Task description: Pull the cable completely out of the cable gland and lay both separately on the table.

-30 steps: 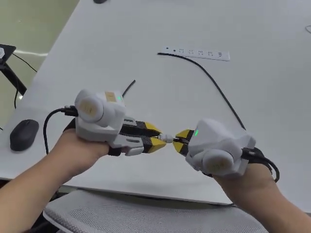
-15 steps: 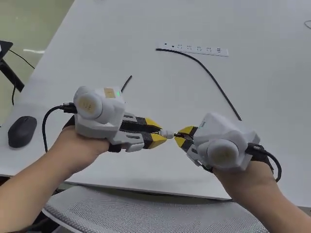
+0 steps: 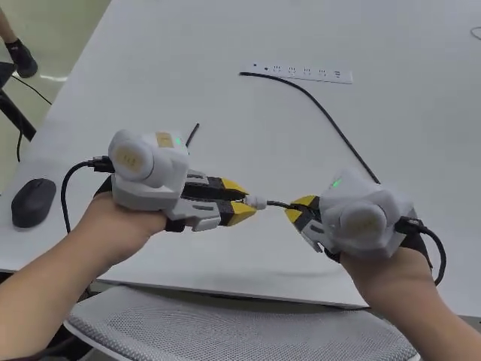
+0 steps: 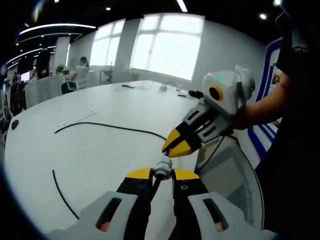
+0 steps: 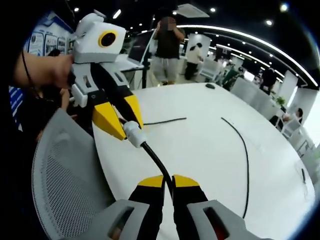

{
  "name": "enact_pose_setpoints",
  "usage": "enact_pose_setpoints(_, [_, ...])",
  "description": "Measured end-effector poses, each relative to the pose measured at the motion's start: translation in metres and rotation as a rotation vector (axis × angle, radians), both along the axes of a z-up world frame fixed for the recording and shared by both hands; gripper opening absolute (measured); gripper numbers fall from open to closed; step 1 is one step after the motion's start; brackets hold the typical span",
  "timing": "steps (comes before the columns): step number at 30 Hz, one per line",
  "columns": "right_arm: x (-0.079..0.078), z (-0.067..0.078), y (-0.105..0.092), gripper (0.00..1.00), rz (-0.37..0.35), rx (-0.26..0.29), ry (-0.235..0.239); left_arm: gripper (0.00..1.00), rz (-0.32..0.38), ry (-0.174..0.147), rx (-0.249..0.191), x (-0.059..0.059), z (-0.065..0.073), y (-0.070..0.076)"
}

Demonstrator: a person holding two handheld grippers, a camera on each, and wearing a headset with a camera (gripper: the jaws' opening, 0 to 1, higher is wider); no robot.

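Between your two sets of jaws, over the near edge of the table (image 3: 225, 98), the black cable (image 3: 279, 204) spanned the gap; your left gripper (image 3: 242, 207) was clamped on the white cable gland (image 3: 255, 202) at its tips; your right gripper (image 3: 297, 213) pinched the cable, whose end sat inside the gland.

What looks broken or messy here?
Nothing looks broken or spilled. The left tool holds the white cable gland, the right tool holds the black cable, and the cable runs straight between them.
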State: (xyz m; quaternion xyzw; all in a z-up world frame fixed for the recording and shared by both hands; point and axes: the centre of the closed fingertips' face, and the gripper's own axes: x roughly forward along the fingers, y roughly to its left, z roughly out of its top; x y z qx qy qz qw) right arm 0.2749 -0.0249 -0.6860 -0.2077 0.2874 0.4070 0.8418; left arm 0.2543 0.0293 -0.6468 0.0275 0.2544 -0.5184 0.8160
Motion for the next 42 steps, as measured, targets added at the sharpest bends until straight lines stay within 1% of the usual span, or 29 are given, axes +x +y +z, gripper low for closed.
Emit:
enact_pose_setpoints(2, [0.002, -0.005, -0.007, 0.0, -0.026, -0.001, 0.012, 0.15, -0.001, -0.003, 0.001, 0.0, 0.0, 0.0])
enact_pose_setpoints(4, [0.004, -0.009, -0.013, 0.0, -0.061, 0.01, 0.031, 0.15, -0.001, -0.003, -0.003, 0.001, 0.001, -0.001])
enact_pose_setpoints(7, [0.007, -0.016, -0.02, 0.0, -0.127, 0.043, 0.073, 0.15, 0.0, -0.003, -0.004, 0.002, 0.001, 0.0])
enact_pose_setpoints(9, [0.008, -0.022, -0.025, 0.0, -0.176, 0.073, 0.113, 0.15, 0.001, -0.005, -0.005, 0.002, 0.001, 0.001])
enact_pose_setpoints(12, [0.011, -0.034, -0.036, 0.0, -0.24, 0.092, 0.148, 0.15, 0.001, -0.004, -0.001, 0.002, 0.0, 0.003])
enact_pose_setpoints(13, [0.012, -0.037, -0.039, 0.0, -0.252, 0.092, 0.153, 0.15, 0.0, -0.004, 0.001, 0.002, -0.001, 0.003])
enact_pose_setpoints(16, [0.012, -0.046, -0.049, 0.0, -0.31, 0.109, 0.194, 0.15, 0.001, -0.003, 0.006, 0.002, -0.002, 0.005])
enact_pose_setpoints(18, [0.012, -0.053, -0.055, 0.0, -0.337, 0.108, 0.215, 0.15, 0.004, -0.004, 0.008, 0.003, -0.002, 0.006])
enact_pose_setpoints(19, [0.012, -0.056, -0.057, 0.0, -0.356, 0.114, 0.233, 0.15, 0.004, -0.004, 0.009, 0.003, -0.002, 0.007])
enact_pose_setpoints(20, [0.011, -0.06, -0.059, 0.0, -0.383, 0.129, 0.265, 0.15, 0.006, -0.003, 0.009, 0.003, -0.002, 0.007])
enact_pose_setpoints(21, [0.01, -0.063, -0.061, 0.0, -0.396, 0.135, 0.284, 0.15, 0.006, -0.004, 0.009, 0.003, -0.002, 0.007])
enact_pose_setpoints(25, [0.01, -0.061, -0.059, 0.0, -0.369, 0.116, 0.258, 0.15, 0.007, -0.005, 0.012, 0.003, -0.003, 0.006])
enact_pose_setpoints(29, [0.009, -0.06, -0.059, 0.0, -0.367, 0.123, 0.257, 0.15, 0.01, -0.005, 0.014, 0.003, -0.004, 0.007])
enact_pose_setpoints(32, [0.008, -0.059, -0.059, 0.0, -0.355, 0.116, 0.245, 0.15, 0.012, -0.005, 0.015, 0.002, -0.005, 0.007])
enact_pose_setpoints(38, [0.005, -0.057, -0.056, 0.01, -0.318, 0.092, 0.21, 0.15, 0.02, -0.008, 0.012, 0.002, -0.002, 0.01])
enact_pose_setpoints(42, [0.004, -0.051, -0.055, 0.01, -0.304, 0.091, 0.185, 0.15, 0.022, -0.007, 0.014, 0.002, -0.003, 0.012])
